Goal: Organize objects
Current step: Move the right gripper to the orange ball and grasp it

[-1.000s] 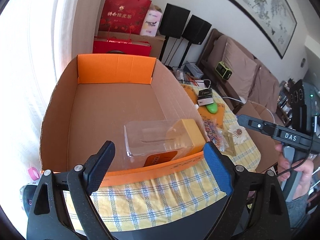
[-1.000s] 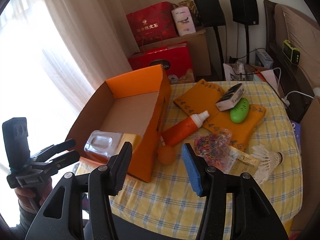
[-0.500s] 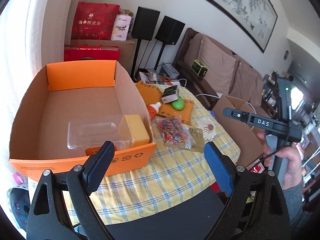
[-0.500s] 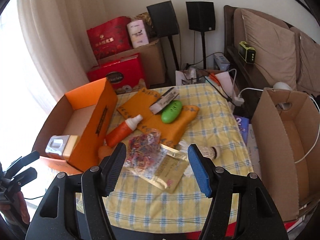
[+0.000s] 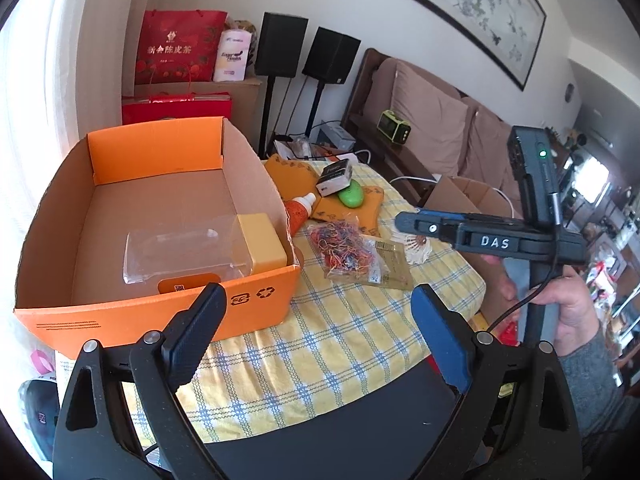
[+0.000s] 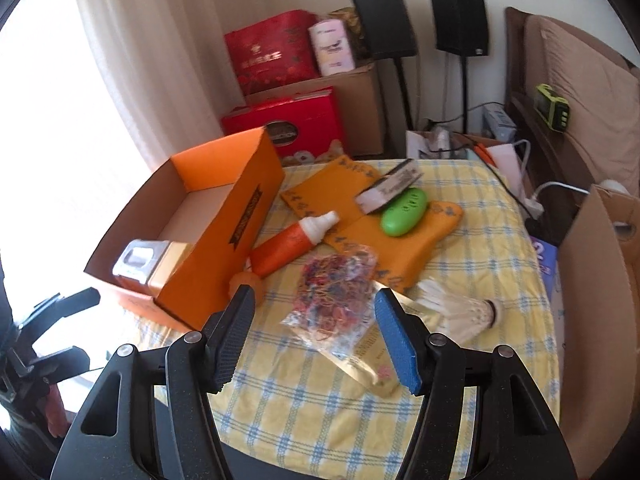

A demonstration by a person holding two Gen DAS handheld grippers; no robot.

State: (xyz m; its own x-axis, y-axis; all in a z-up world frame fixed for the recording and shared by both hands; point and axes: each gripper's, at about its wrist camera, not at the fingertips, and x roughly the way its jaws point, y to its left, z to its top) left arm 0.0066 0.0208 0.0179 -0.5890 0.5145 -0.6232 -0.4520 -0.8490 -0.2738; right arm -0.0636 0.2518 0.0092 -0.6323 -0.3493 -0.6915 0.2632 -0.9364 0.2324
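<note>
An open orange cardboard box [image 5: 256, 304] [image 6: 244, 216] stands on the table's left side. A clear container with a yellow lid [image 5: 208, 248] [image 6: 148, 264] lies inside it. To its right lie an orange bottle [image 6: 292, 240] [image 5: 298, 212], a bag of rubber bands [image 6: 336, 292] [image 5: 344, 248], a gold packet [image 6: 372, 356], a shuttlecock [image 6: 460, 312], a green case [image 6: 404, 212] and a small white box [image 6: 388, 192] on an orange cloth [image 6: 360, 232]. My left gripper [image 5: 316, 340] is open and empty before the box. My right gripper [image 6: 316, 340] is open and empty above the rubber band bag.
The yellow checked tablecloth [image 6: 500, 248] covers the table. An open brown carton [image 6: 592, 280] stands at the right edge. Red gift bags [image 6: 272, 56], speakers [image 6: 460, 24] and a sofa [image 5: 432, 128] are behind. The right gripper [image 5: 480, 236] shows in the left wrist view.
Both grippers have pulled back from the orange box and swung right. The right gripper now hovers nearer over the rubber band bag. Both stay open and empty.
</note>
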